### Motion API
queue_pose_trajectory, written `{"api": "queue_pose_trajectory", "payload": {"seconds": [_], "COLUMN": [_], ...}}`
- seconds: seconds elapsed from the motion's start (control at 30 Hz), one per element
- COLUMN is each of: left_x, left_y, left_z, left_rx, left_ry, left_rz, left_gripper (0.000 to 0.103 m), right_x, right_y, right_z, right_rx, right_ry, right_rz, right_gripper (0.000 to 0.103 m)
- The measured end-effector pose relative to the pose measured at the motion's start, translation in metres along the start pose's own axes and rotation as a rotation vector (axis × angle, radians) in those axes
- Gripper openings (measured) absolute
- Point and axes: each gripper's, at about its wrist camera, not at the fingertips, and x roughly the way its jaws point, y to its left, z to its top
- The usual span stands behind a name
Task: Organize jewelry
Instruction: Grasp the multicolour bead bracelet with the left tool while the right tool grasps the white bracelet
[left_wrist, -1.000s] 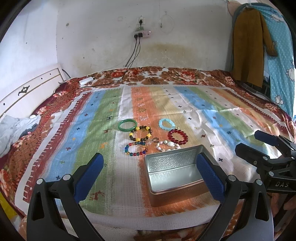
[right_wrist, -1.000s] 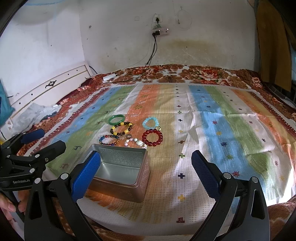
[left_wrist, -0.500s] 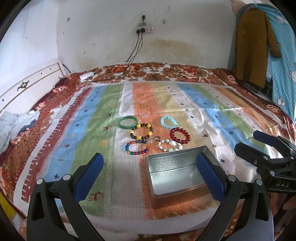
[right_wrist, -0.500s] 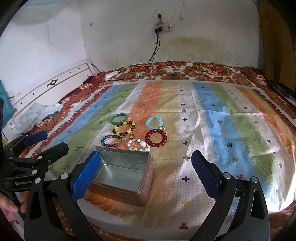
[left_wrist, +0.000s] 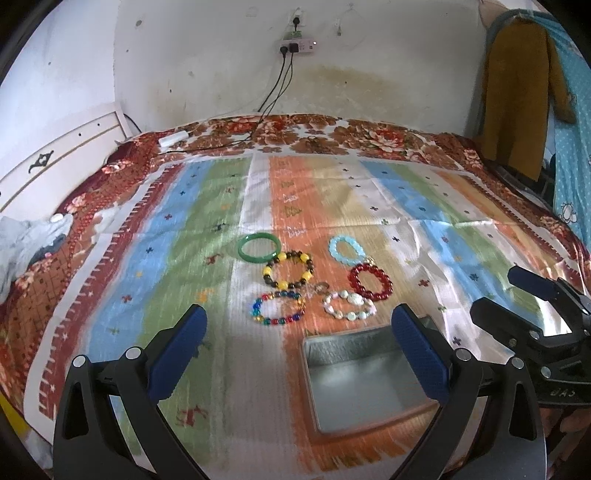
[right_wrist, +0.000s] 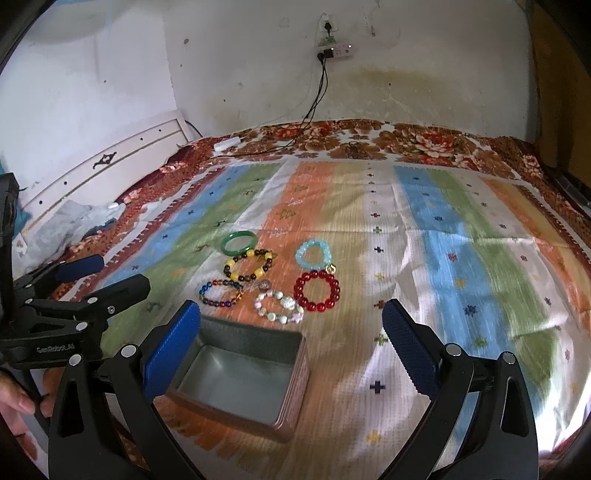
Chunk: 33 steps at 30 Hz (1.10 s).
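An open, empty metal tin (left_wrist: 364, 380) (right_wrist: 240, 376) sits on the striped bed cloth near the front edge. Beyond it lie several bracelets: a green bangle (left_wrist: 258, 248) (right_wrist: 240, 243), a yellow and dark bead bracelet (left_wrist: 288, 268) (right_wrist: 249, 265), a light blue one (left_wrist: 345, 250) (right_wrist: 313, 254), a red one (left_wrist: 370, 281) (right_wrist: 317, 290), a multicolour one (left_wrist: 277, 307) (right_wrist: 221, 293) and a white pearl one (left_wrist: 349, 304) (right_wrist: 279, 307). My left gripper (left_wrist: 299, 354) is open and empty above the tin's left side. My right gripper (right_wrist: 291, 349) is open and empty above the tin's right side.
The striped cloth (left_wrist: 207, 229) covers a floral bedspread (left_wrist: 332, 131). A headboard (left_wrist: 59, 158) and crumpled clothes (left_wrist: 26, 236) are at the left. A power strip with cables (left_wrist: 297, 46) hangs on the wall. Clothes (left_wrist: 517, 96) hang at the right.
Both grippers have moved forward over the bed and risen a little; the tin and bracelets now sit closer and lower in both views. Both stay open.
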Motion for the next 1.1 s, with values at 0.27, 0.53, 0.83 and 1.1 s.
{"api": "queue_pose_trajectory", "payload": {"seconds": [0.27,0.53,0.83,1.1], "left_x": [0.019,0.039,0.067,0.096], "left_y": [0.005,0.007,0.018,0.024], "left_z": [0.019,0.028,0.035,0.044], "left_rx": [-0.009,0.01,0.019,0.065], "left_ry": [0.023,0.083,0.193,0.27], "left_rz": [-0.004,0.012,0.02,0.058], "left_gripper": [0.097,0.097,0.097,0.097], "right_x": [0.013,0.032,0.058,0.088], "right_y": [-0.015,-0.022,-0.033,-0.042], "right_z": [0.014,0.03,0.039,0.043], "right_rx": [0.052,0.059,0.068,0.075], "right_ry": [0.034,0.084,0.179,0.305], "right_rz": [0.021,0.046,0.067,0.082], "right_gripper": [0.1,0.1,0.1,0.1]}}
